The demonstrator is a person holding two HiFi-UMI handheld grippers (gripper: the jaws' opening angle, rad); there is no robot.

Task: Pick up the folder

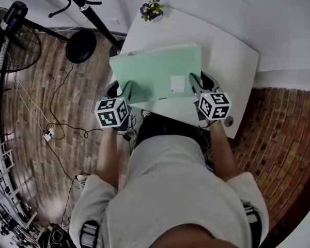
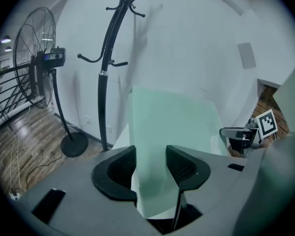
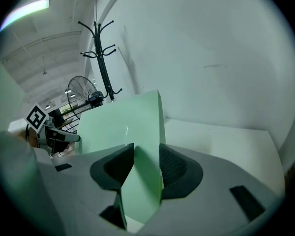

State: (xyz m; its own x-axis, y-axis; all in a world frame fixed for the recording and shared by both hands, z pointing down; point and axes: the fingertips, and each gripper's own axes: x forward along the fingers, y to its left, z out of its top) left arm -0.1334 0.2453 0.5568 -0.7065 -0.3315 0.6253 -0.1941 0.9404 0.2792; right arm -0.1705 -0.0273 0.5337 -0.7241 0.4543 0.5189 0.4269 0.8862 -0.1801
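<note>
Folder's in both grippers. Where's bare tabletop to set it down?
Bare tabletop lies between the folder and the table's right edge, and along the far edge right of the flower pot. The near edge is crowded: left gripper and right gripper clamp the folder there, a small round object beside the right one.

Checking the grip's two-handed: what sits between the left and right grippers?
The green folder spans between left gripper and right gripper, both clamping it; head view.

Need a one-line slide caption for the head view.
Left gripper and right gripper grip the near edge of a pale green folder over a white table, flowers at its far corner.
</note>
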